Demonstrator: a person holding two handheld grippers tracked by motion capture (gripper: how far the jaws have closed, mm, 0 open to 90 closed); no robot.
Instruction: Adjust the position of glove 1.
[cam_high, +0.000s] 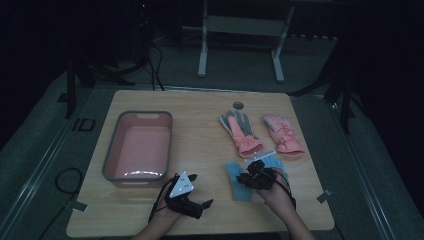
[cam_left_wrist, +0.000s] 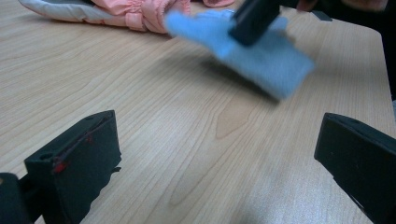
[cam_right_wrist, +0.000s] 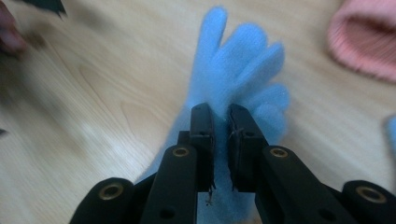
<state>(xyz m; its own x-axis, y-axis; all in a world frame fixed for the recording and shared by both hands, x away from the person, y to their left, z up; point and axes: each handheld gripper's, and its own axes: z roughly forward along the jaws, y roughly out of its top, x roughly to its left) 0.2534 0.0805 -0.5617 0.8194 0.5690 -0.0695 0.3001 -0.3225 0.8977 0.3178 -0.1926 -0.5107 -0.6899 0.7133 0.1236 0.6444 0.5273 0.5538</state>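
Note:
My right gripper (cam_high: 248, 178) is shut on a light blue knit glove (cam_high: 239, 186) near the table's front right. In the right gripper view the two jaws pinch the blue glove (cam_right_wrist: 233, 60) around its palm, and its fingers point away from my right gripper (cam_right_wrist: 220, 112). In the left gripper view that blue glove (cam_left_wrist: 275, 60) is blurred and casts a shadow on the wood under it. My left gripper (cam_high: 201, 190) stands open at the front middle with its jaws wide apart over bare wood. Nothing lies between the jaws of the left gripper (cam_left_wrist: 217, 154).
A pink basin (cam_high: 111, 150) with a grey rim stands at the left. Two pink gloves (cam_high: 242, 132) (cam_high: 283, 134) lie at the back right. A second blue piece (cam_high: 274, 162) lies just behind the right gripper. A pink cuff (cam_right_wrist: 364, 42) is close by.

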